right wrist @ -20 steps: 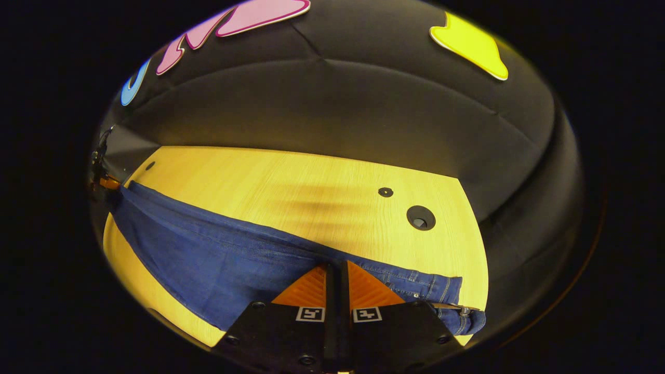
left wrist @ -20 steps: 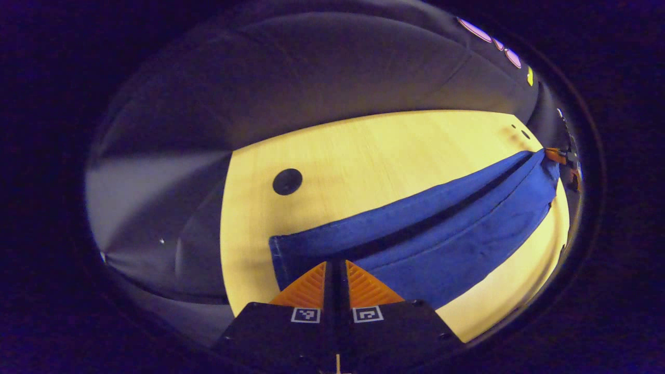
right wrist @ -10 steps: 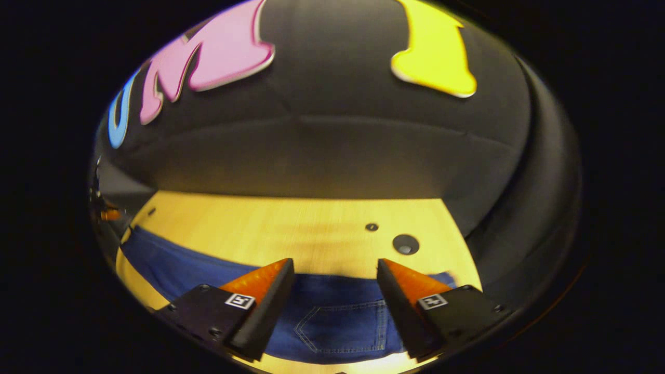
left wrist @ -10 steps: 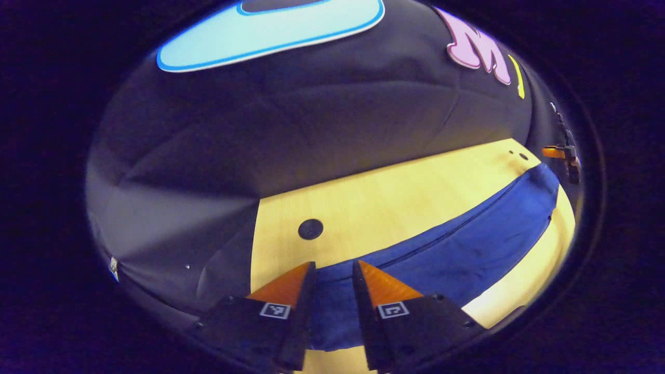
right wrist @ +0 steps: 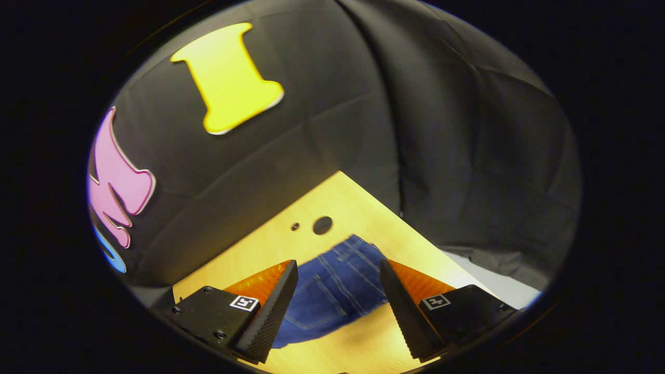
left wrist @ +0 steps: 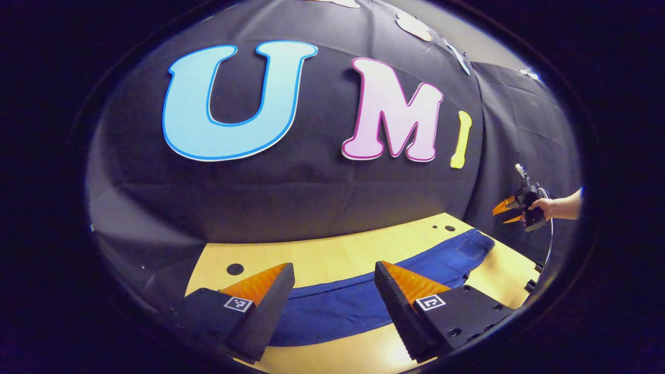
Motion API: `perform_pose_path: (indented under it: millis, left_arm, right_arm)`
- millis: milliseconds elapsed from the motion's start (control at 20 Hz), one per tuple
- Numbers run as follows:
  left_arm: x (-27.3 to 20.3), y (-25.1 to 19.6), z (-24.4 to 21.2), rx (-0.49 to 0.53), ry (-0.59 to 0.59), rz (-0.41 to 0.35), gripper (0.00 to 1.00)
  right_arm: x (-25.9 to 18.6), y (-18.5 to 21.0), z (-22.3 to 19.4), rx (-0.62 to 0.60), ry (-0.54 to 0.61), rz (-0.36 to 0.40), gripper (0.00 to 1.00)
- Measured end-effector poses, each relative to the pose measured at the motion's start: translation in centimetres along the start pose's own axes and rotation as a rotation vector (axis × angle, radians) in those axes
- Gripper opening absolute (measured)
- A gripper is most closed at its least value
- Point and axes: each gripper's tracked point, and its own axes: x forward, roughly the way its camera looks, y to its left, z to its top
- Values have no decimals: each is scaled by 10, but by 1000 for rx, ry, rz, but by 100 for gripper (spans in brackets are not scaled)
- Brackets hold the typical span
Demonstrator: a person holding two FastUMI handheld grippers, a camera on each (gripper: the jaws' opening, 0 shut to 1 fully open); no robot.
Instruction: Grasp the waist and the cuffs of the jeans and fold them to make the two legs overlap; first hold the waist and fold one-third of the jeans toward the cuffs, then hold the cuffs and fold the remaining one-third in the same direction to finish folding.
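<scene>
Wooden table (left wrist: 332, 254) bears jeans (left wrist: 358, 301); hand-held grippers agape.

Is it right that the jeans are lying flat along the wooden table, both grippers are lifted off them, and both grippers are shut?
Not quite. The jeans do lie flat along the wooden table with both grippers lifted off them, but the grippers are open, not shut. The left gripper view shows the left gripper with its fingers spread apart, and the right gripper view shows the right gripper the same way.
</scene>
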Motion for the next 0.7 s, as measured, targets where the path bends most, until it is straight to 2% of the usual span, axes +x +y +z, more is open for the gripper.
perform_pose_path:
  millis: [100, 200, 350, 450, 550, 600, 650, 700]
  left_arm:
    - [-10, -22, 3, -22, -10, -33, 98]
    - [-19, -34, 5, -20, -23, -32, 98]
    - [-31, -39, -2, -40, -22, -18, 99]
    - [-32, -32, -19, -44, 24, 32, 99]
    - [-30, -22, -34, -67, 59, 88, 99]
    - [-30, -21, -38, -82, 66, 102, 99]
    - [-28, -20, -44, -101, 75, 120, 99]
    - [-26, -18, -51, -121, 90, 139, 99]
  right_arm:
    - [13, -15, -13, 32, 30, -34, 98]
    - [27, -28, -31, 52, 78, -64, 98]
    - [53, -55, -61, 57, 181, -157, 98]
    - [57, -56, -63, 104, 194, -178, 99]
    - [48, -60, -65, 93, 228, -201, 98]
    - [49, -57, -46, 77, 140, -216, 89]
    - [52, -53, -44, 37, 134, -210, 93]
    - [45, -47, -43, -6, 128, -162, 96]
